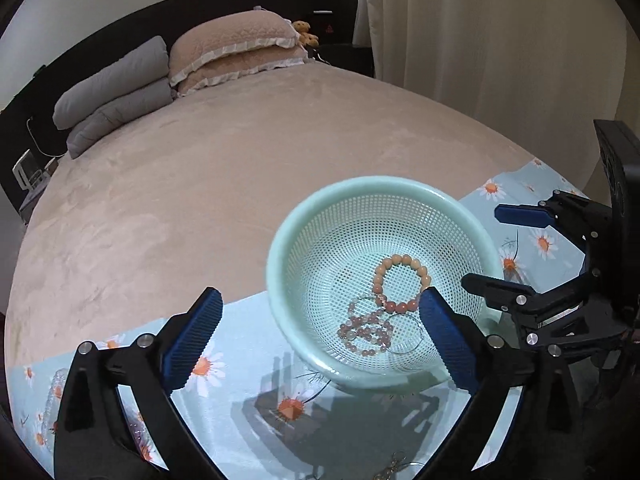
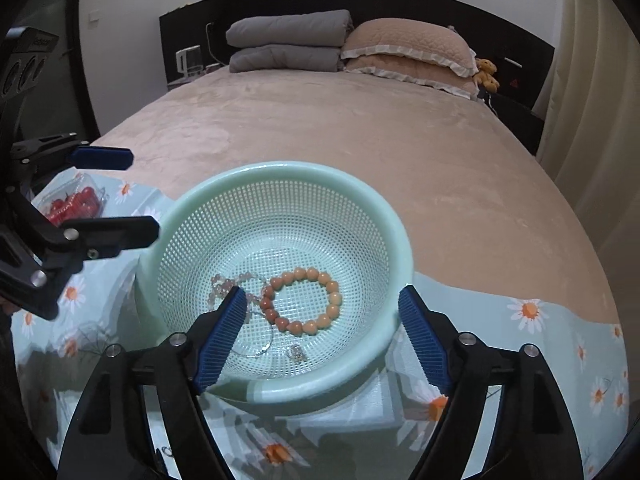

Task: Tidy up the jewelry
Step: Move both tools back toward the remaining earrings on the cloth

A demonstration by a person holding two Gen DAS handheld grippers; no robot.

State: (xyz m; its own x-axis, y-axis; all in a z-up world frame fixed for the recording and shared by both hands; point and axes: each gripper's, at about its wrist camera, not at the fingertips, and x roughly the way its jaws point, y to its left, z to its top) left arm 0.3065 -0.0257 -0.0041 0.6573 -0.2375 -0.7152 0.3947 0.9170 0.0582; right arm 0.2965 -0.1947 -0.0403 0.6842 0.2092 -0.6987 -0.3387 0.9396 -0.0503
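Note:
A mint green mesh basket (image 1: pixel 400 186) (image 2: pixel 280 168) stands on a daisy-print cloth on the bed. In it lie an orange bead bracelet (image 1: pixel 402 261) (image 2: pixel 332 294), a pale pink bead bracelet (image 1: pixel 366 332) (image 2: pixel 224 284), a thin wire ring (image 1: pixel 412 340) (image 2: pixel 264 346) and a small silver piece (image 2: pixel 295 353). My left gripper (image 1: pixel 320 336) is open and empty, its right finger over the basket's near rim. My right gripper (image 2: pixel 320 336) is open and empty, straddling the basket's near side. Each gripper shows in the other's view (image 1: pixel 484 248) (image 2: pixel 132 196), open.
The daisy-print cloth (image 1: pixel 248 432) (image 2: pixel 532 344) covers the bed's near end. A clear box of red fruit (image 2: pixel 74 202) sits at the left. Another chain piece (image 1: pixel 394 466) lies at the cloth's near edge. Pillows (image 2: pixel 404 46) and folded grey bedding (image 2: pixel 288 40) lie at the headboard.

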